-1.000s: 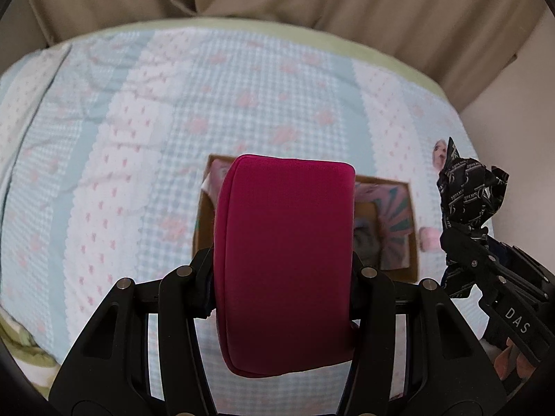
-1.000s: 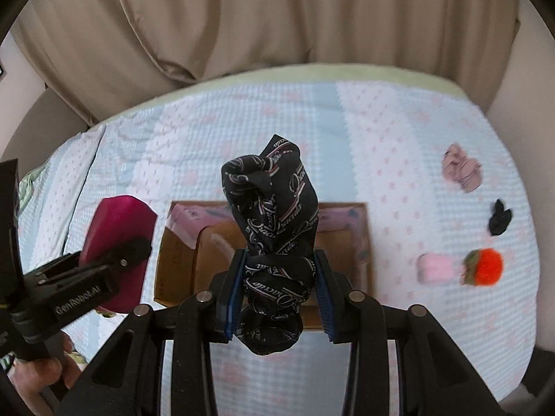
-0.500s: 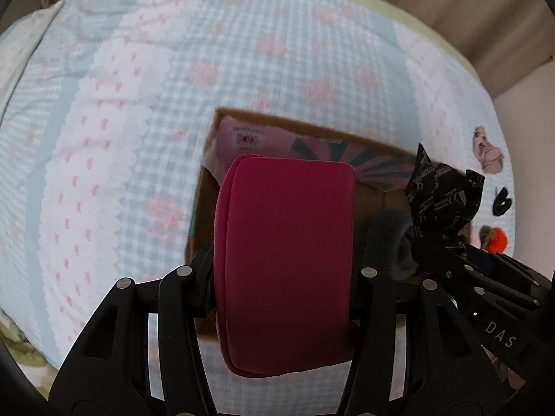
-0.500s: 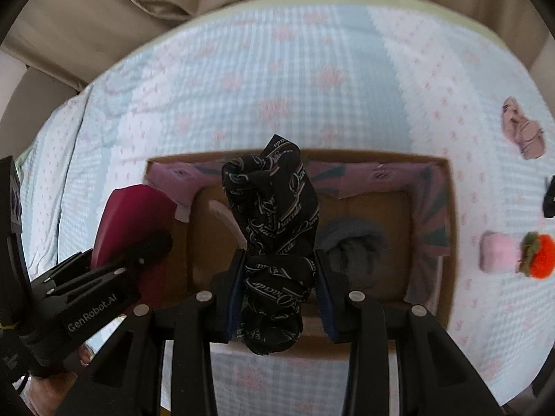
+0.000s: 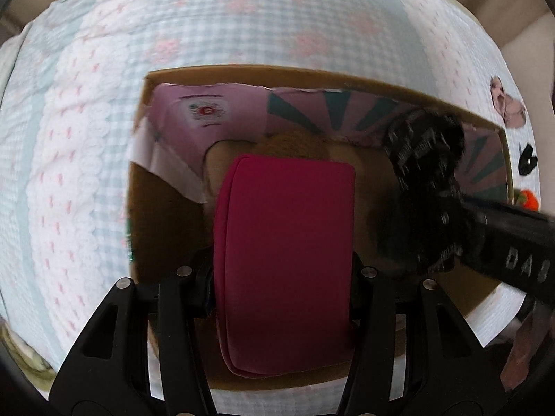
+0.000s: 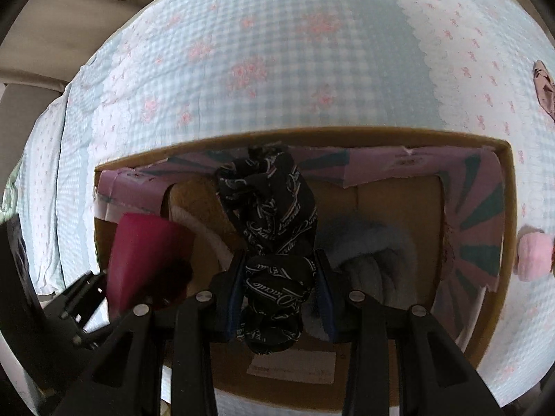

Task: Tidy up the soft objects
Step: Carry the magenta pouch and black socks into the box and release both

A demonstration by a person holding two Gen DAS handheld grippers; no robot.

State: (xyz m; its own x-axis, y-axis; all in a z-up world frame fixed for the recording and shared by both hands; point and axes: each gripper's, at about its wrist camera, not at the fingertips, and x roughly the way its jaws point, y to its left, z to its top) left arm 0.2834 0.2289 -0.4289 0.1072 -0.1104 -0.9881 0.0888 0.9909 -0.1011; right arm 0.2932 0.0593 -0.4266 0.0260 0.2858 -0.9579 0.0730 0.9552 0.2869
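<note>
A magenta padded cushion [image 5: 284, 249] sits between the fingers of my left gripper [image 5: 282, 270], whose jaws are opening while the pads still touch it. It hangs low inside an open cardboard box [image 5: 312, 69] with pink printed flaps. My right gripper [image 6: 281, 277] is shut on a knotted black scarf with white lettering [image 6: 274, 215], also down in the box [image 6: 312, 137], right of the cushion [image 6: 145, 253]. A brown fuzzy item [image 6: 194, 201] and a grey-blue fuzzy item [image 6: 367, 242] lie on the box floor.
The box rests on a pale blue and pink checked bedspread [image 6: 277, 52]. To its right lie a pink scrunchie [image 5: 506, 104], a small black item [image 5: 527, 164], an orange plush piece [image 5: 529, 199] and a pink fluffy item [image 6: 534, 256]. Beige curtains [image 6: 69, 17] hang behind the bed.
Both grippers have come down from above the bed into the box, each with its load. The box now fills both views. The cushion looks less squeezed than before.
</note>
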